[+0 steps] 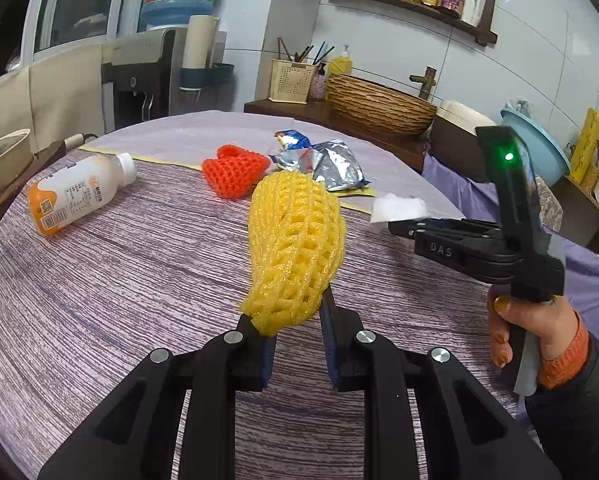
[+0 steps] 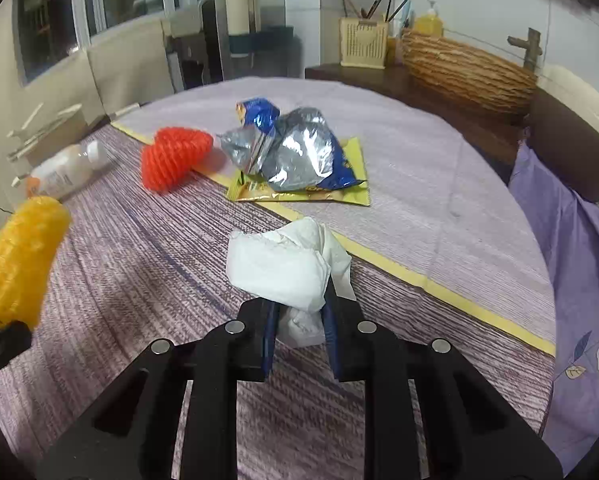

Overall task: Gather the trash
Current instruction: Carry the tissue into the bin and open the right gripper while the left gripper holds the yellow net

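Observation:
My left gripper (image 1: 289,312) is shut on a yellow foam fruit net (image 1: 297,248), which stands up from its fingers above the table; the same yellow net (image 2: 19,268) shows at the left edge of the right wrist view. My right gripper (image 2: 299,308) is shut on a crumpled white tissue (image 2: 283,264), pinched between its blue pads. From the left wrist view, that right gripper (image 1: 395,226) sits at the table's right edge with the tissue (image 1: 399,208) at its tips. An orange foam net (image 2: 175,158), silver-blue snack wrappers (image 2: 295,148) and a lying drink bottle (image 1: 79,192) remain on the table.
The round table (image 1: 139,280) wears a purple striped cloth with a yellow band. A flat yellow packet (image 2: 351,192) lies under the wrappers. Behind stand a dark counter with a wicker basin (image 1: 379,104), a utensil holder (image 1: 291,80) and a water dispenser (image 1: 147,76). A person's hand (image 1: 535,332) holds the right gripper.

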Demonstrator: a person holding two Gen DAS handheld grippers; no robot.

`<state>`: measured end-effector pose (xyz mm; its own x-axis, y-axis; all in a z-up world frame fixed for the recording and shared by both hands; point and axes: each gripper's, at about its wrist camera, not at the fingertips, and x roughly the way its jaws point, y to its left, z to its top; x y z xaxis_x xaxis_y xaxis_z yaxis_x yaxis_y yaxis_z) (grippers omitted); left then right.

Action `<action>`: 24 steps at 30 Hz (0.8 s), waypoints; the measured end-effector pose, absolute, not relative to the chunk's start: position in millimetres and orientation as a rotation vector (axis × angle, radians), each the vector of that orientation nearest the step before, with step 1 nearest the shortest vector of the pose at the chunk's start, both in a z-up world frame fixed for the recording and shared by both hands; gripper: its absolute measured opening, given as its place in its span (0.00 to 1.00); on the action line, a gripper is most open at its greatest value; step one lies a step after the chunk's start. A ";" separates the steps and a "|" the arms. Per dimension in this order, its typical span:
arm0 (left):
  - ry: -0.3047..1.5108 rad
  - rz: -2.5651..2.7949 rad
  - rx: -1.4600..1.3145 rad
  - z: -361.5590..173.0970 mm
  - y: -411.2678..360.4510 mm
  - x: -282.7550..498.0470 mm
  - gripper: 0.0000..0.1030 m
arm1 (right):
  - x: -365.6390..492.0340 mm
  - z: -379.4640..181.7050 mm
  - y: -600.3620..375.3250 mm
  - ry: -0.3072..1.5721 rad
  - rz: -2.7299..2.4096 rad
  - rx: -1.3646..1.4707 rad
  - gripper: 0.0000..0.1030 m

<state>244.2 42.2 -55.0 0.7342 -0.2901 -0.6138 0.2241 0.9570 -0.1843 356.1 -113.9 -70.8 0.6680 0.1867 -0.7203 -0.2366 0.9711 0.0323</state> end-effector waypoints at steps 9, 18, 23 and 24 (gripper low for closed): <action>0.659 -0.337 -0.097 -51.3 4.8 218.6 0.20 | 292.8 -43.2 -168.8 0.696 0.204 0.043 0.21; 0.640 -0.419 -0.085 -45.3 -39.8 206.2 0.20 | 237.1 -35.0 -269.6 0.603 -0.026 0.083 0.21; 0.642 -0.458 -0.065 -47.1 -66.5 203.2 0.20 | 232.5 -70.2 -314.8 0.665 -0.116 0.125 0.21; 0.641 -0.465 -0.059 -47.4 -71.4 202.0 0.20 | 231.3 -80.2 -323.9 0.682 -0.136 0.132 0.21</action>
